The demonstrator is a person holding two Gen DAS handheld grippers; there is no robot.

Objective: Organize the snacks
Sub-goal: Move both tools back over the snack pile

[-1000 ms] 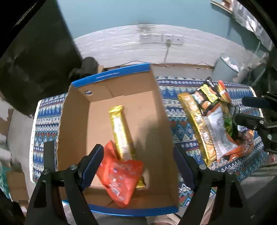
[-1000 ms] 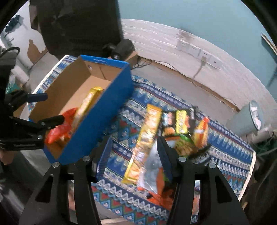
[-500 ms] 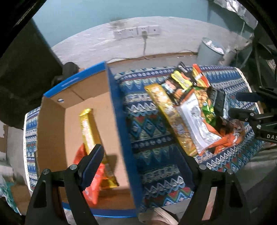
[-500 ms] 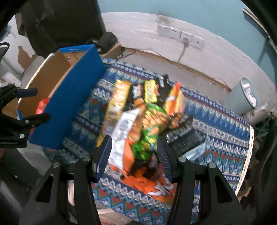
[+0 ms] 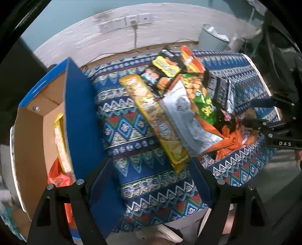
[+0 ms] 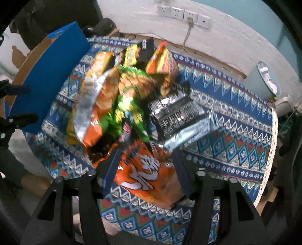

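A blue cardboard box [image 5: 79,120] stands at the left of the patterned table; it holds a yellow bar [image 5: 60,139] and a red-orange pack [image 5: 58,179]. A heap of snack bags lies on the cloth: a long yellow pack [image 5: 154,116], a silver bag [image 5: 186,120], a green bag [image 6: 130,105] and black packs [image 6: 175,111]. My left gripper [image 5: 151,179] is open and empty above the cloth beside the box. My right gripper [image 6: 145,171] is open with its fingers on either side of an orange bag [image 6: 149,173] at the heap's near end.
The blue patterned tablecloth [image 6: 236,132] covers the table, whose right edge shows in the right wrist view. A grey bin [image 6: 264,81] stands on the floor beyond. Wall sockets [image 6: 183,15] with a cable sit on the white wall behind.
My left gripper has swung right from over the box to over the cloth. My right gripper has moved right and down onto the heap, now straddling the orange bag.
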